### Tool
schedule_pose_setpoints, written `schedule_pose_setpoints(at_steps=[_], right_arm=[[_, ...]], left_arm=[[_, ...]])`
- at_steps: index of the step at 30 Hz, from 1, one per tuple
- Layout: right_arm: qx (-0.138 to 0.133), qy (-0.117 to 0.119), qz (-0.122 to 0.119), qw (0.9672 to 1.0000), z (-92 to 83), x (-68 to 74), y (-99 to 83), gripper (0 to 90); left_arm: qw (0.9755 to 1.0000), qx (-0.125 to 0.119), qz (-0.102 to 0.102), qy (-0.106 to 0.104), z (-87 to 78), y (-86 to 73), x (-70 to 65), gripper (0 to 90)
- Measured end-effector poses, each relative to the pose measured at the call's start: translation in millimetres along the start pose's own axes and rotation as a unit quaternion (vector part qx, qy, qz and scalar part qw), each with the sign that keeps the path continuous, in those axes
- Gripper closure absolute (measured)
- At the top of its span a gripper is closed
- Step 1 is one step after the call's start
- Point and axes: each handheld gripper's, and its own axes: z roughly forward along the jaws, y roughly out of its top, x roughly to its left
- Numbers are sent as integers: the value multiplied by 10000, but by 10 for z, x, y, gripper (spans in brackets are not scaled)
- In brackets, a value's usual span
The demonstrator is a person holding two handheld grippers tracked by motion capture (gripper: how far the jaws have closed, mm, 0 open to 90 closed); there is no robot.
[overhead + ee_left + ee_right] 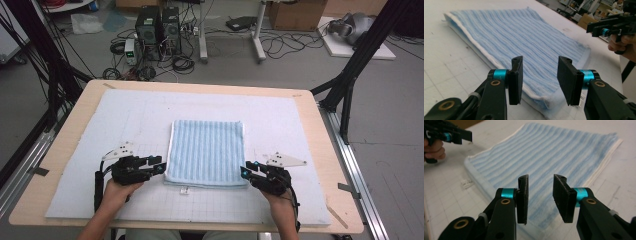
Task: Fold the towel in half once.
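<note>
Jaws on both my grippers stand parted with nothing between the pads: my left gripper [159,167] sits at the towel's seven o'clock corner, my right gripper [246,171] at its five o'clock corner, both just off the near edge. The towel [206,150] lies flat at the middle of the white mat [125,115], folded into a neat rectangle with its thick doubled edge toward me. In the left gripper view that edge [549,102] shows stacked layers, squared up. I judge the fold as laid down and released; what remains, if anything, is another fold or smoothing, then drawing my hands clear.
</note>
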Motion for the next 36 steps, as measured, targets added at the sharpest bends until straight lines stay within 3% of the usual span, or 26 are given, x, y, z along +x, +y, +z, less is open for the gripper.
schedule_pose_setpoints(at_steps=[5,9,12,15,17,20,23,28,30,34,36], right_arm=[[609,-256,-199,9976,172,39,-44,719],[1113,-436,-456,9918,280,86,-152,757],[1107,-468,-554,9912,246,114,-203,768],[1140,-535,-953,9875,199,170,-234,768],[1116,-534,-1110,9861,176,178,-251,766],[1012,-363,-899,9901,142,144,-243,707],[559,-310,-630,9960,66,103,-231,679],[561,-427,-568,9959,53,46,-221,644],[539,-461,-533,9961,54,31,-215,633],[527,-553,-461,9960,49,-1,-191,610],[491,-618,-399,9961,43,-35,-171,598]], left_arm=[[9999,17,11,136,77,17,11,597],[9996,-31,-158,239,131,7,43,596],[9996,-46,-103,248,151,13,22,593],[9997,37,-71,236,170,7,0,604],[9997,58,-81,220,175,2,-1,669],[9996,130,-80,239,196,1,-1,681],[9988,401,-58,262,247,-22,-10,713],[9956,863,-7,353,304,-39,-42,756],[9920,1165,-19,495,330,-47,-58,761],[9898,1322,84,534,336,-41,-90,770],[9907,1280,153,428,314,-33,-80,759]])
